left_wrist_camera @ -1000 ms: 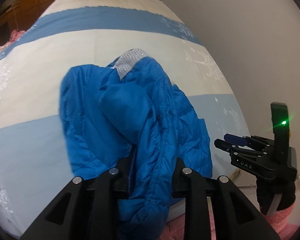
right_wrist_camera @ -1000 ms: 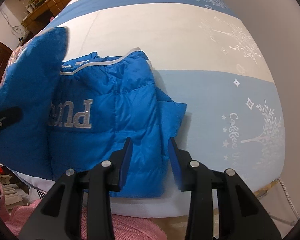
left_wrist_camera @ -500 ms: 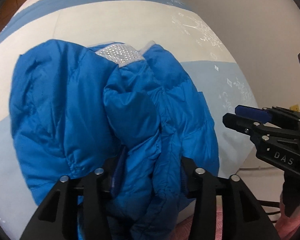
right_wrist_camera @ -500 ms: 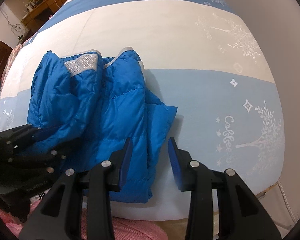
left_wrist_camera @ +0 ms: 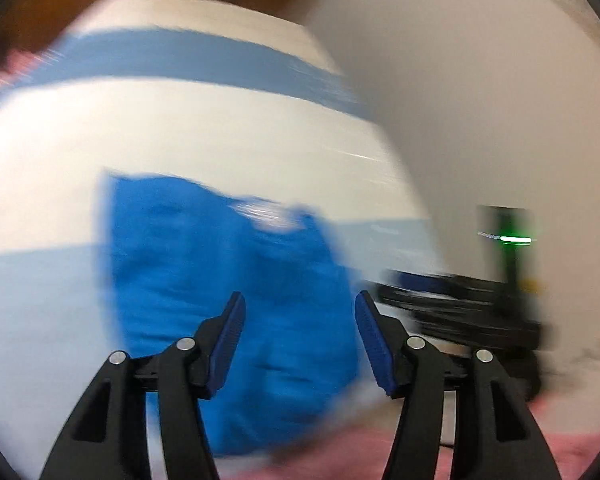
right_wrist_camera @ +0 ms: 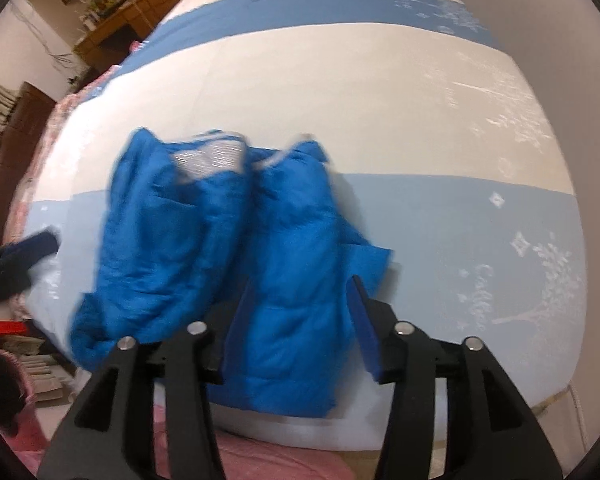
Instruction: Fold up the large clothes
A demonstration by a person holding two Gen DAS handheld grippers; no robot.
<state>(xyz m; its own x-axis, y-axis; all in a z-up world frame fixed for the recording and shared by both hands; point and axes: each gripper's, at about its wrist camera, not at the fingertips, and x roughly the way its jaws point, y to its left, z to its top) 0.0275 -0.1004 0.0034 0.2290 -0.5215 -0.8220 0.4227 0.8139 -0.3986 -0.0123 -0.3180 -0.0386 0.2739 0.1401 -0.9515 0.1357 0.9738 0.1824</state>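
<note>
Right wrist view: blue jacket [right_wrist_camera: 236,256] lies folded on bedsheet [right_wrist_camera: 380,100] printed "Coffee". Right gripper [right_wrist_camera: 300,332] and left gripper [left_wrist_camera: 300,344] gape wide, holding nothing. Jacket lettering unreadable.

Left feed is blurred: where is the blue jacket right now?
The blue jacket lies folded on the bed near its front edge, on the pale blue stripe, just ahead of the open right hand-held gripper.

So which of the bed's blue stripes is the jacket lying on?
The pale blue stripe nearest the claws; the blue jacket overlaps it, while the darker stripe lies far behind.
</note>
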